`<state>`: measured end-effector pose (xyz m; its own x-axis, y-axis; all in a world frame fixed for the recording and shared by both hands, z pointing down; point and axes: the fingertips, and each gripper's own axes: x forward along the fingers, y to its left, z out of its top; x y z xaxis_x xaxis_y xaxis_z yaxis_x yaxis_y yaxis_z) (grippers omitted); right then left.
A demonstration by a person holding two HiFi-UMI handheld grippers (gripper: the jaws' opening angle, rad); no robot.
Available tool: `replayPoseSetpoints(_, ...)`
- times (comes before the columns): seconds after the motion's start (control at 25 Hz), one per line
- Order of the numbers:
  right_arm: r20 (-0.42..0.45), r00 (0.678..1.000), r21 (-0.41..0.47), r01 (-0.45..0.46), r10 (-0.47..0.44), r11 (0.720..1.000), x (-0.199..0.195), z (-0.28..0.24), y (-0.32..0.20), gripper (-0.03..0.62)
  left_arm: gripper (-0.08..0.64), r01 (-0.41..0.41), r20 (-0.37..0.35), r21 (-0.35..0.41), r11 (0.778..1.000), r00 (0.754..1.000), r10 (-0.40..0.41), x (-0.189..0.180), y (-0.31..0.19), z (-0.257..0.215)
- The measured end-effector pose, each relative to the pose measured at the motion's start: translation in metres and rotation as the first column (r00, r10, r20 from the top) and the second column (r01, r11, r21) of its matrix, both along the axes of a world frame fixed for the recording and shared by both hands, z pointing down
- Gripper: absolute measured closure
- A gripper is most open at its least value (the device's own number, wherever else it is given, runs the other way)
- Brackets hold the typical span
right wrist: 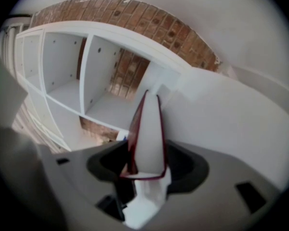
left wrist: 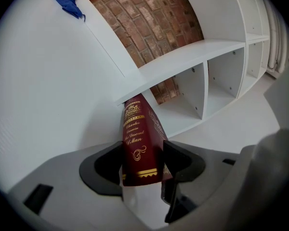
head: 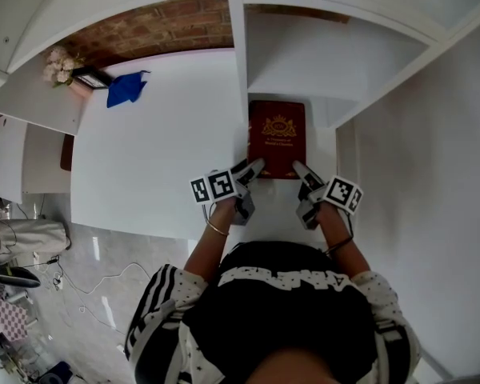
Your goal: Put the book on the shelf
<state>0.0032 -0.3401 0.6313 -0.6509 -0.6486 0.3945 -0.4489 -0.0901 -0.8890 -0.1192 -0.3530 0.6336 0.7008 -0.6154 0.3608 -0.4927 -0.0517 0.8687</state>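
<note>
A dark red book (head: 277,138) with gold print lies cover up, its far end at the mouth of a white shelf compartment (head: 328,62). My left gripper (head: 252,171) grips its near left corner. The left gripper view shows the gold-lettered spine of the book (left wrist: 138,143) clamped between the jaws of the left gripper (left wrist: 142,165). My right gripper (head: 302,173) grips the near right corner. In the right gripper view the white page edge of the book (right wrist: 148,138) stands between the jaws of the right gripper (right wrist: 147,166).
A white upright divider (head: 238,54) runs just left of the book. A blue cloth (head: 126,88), a small frame (head: 92,77) and flowers (head: 60,66) sit on the white top at the left. Brick wall (head: 160,26) shows behind. More open compartments (left wrist: 216,81) lie to the right.
</note>
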Motion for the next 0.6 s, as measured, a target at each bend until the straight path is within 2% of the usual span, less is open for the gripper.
replayPoseSetpoints(0.2,-0.002,1.0,0.0,-0.013,0.013,1.0,0.001,0.005,-0.012,0.329,0.278,0.016,0.008,0.001,1.0,1.0,-0.016,-0.001,-0.012,0.003)
replayPoseSetpoints(0.36,0.009,1.0,0.038,0.0,0.0,0.999,-0.001,0.005,-0.023,0.329,0.278,0.033,0.009,0.003,0.999,0.999,-0.033,-0.001,-0.019,0.005)
replayPoseSetpoints(0.6,-0.015,1.0,0.028,0.002,-0.002,1.0,0.002,0.006,-0.03,0.328,0.278,0.047,0.005,0.001,0.999,0.999,-0.047,0.001,-0.026,0.006)
